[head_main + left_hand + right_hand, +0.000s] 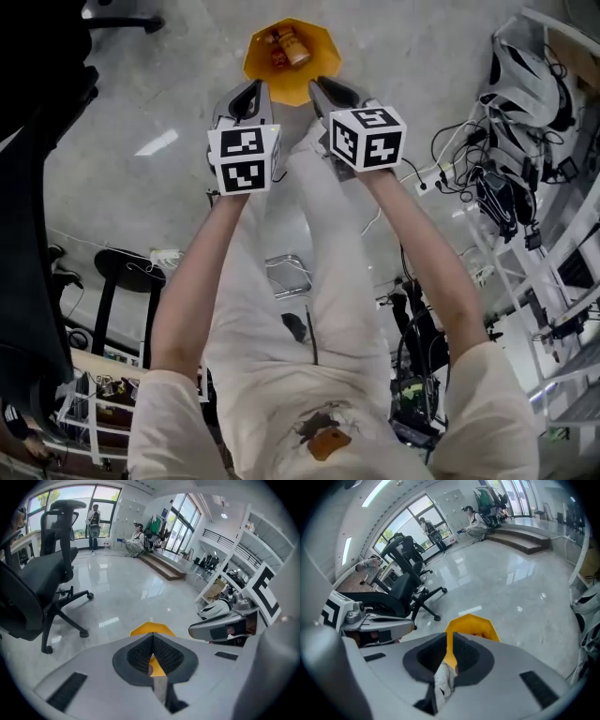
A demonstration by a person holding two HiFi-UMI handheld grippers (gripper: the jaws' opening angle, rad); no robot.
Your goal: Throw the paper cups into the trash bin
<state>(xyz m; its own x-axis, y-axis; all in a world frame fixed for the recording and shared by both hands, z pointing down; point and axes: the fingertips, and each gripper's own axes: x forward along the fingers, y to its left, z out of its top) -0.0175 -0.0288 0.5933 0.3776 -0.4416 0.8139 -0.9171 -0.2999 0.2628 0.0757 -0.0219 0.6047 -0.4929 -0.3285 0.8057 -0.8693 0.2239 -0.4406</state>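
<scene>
A yellow trash bin (287, 58) stands on the grey floor just beyond both grippers, with red-orange paper cups (286, 47) lying inside it. My left gripper (247, 99) hangs at the bin's near left rim, its jaws shut with nothing between them. My right gripper (332, 95) hangs at the near right rim, jaws drawn together. In the left gripper view the bin (150, 630) shows past the shut gripper (152, 641). In the right gripper view the bin (471, 625) lies beyond the gripper (451, 639). A white creased patch shows low in that gap; I cannot tell what it is.
A black office chair (42, 583) stands to the left, also seen in the right gripper view as the chair (401, 592). A black stool (127, 272) is behind me on the left. Cables and metal shelving (511, 187) crowd the right. People (136, 538) are far off by the windows.
</scene>
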